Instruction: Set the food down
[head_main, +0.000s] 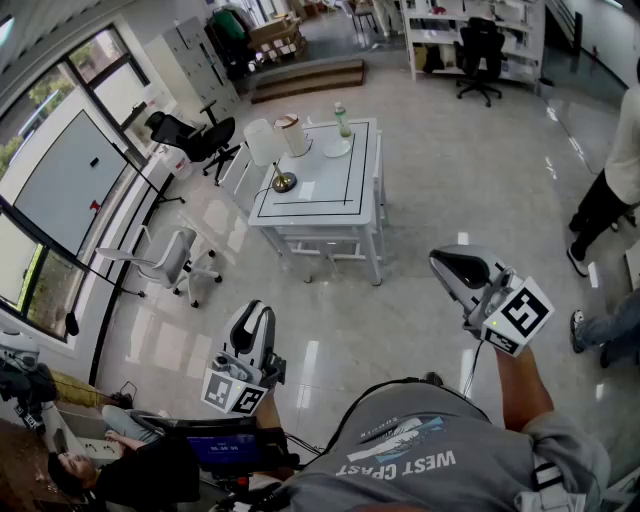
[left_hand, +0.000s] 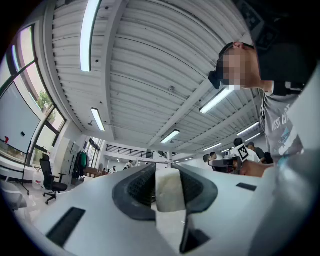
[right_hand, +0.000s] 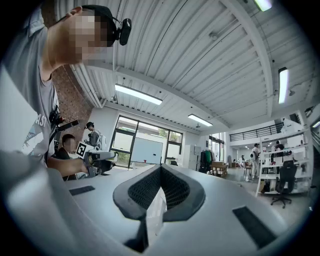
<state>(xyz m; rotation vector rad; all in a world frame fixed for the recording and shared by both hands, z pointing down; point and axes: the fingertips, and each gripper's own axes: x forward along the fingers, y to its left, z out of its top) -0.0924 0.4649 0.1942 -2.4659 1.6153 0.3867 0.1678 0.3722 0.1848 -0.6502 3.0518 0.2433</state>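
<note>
Head view: the left gripper (head_main: 255, 318) and right gripper (head_main: 452, 262) hang low, with the table (head_main: 365, 190) well apart at upper centre. Left gripper view: its jaws pinch a pale food block (left_hand: 170, 192) mid-frame, so the carry seems in hand and a reach to the table comes next. Right gripper view: its jaws are pressed together.

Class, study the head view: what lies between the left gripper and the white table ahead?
Nothing lies there. In the head view, only bare glossy floor separates the left gripper from the white table.
</note>
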